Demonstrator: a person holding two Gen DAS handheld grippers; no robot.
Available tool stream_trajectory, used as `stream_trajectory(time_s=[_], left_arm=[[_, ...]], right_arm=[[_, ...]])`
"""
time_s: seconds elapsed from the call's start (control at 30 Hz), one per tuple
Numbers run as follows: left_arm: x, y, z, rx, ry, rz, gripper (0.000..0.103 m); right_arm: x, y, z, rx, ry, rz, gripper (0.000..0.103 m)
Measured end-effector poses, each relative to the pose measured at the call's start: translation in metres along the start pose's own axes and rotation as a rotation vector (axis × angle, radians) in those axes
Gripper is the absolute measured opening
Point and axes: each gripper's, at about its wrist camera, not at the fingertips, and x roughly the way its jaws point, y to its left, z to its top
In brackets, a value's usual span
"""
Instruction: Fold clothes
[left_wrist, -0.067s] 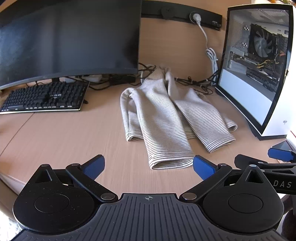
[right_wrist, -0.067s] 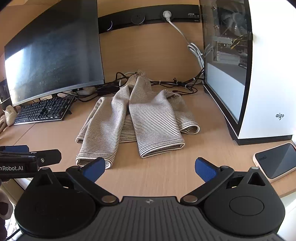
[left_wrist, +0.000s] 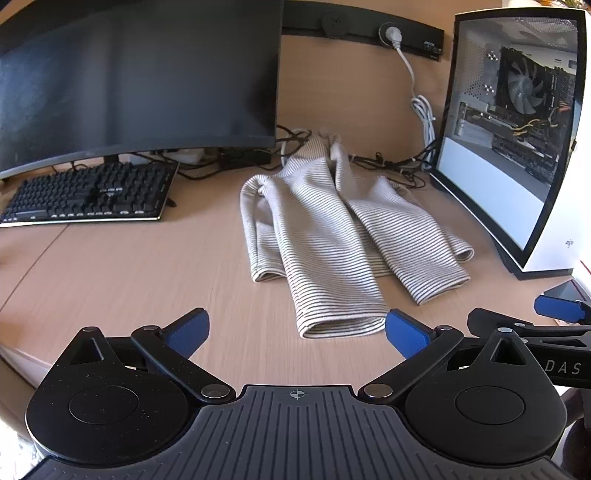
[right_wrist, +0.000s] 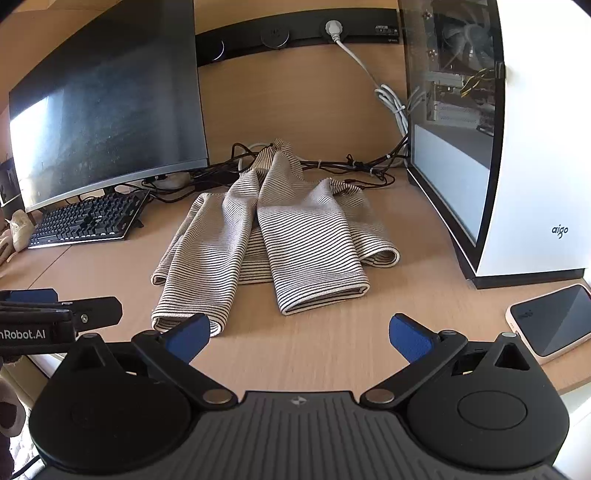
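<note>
A beige garment with thin dark stripes (left_wrist: 332, 236) (right_wrist: 280, 236) lies crumpled on the wooden desk (left_wrist: 129, 273), two tube-like parts pointing toward me and its top bunched against the cables at the back. My left gripper (left_wrist: 295, 332) hovers open just short of the nearer hem, nothing between its blue pads. My right gripper (right_wrist: 299, 334) is open too, empty, in front of the other hem. Each gripper shows at the edge of the other's view: the right gripper (left_wrist: 561, 314) and the left gripper (right_wrist: 44, 314).
A curved monitor (left_wrist: 129, 81) and black keyboard (left_wrist: 92, 195) stand at the left. A white glass-sided PC case (left_wrist: 517, 147) (right_wrist: 517, 147) walls the right. A phone (right_wrist: 550, 321) lies at the front right. Cables (right_wrist: 347, 166) tangle at the back.
</note>
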Motion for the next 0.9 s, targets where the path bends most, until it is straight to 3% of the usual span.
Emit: stream_trajectory(time_s=[0.9], left_arm=[[0.002, -0.014, -0.004, 0.015, 0.012, -0.001, 0.103]], right_arm=[[0.005, -0.01, -0.003, 0.032, 0.029, 0.038, 0.103]])
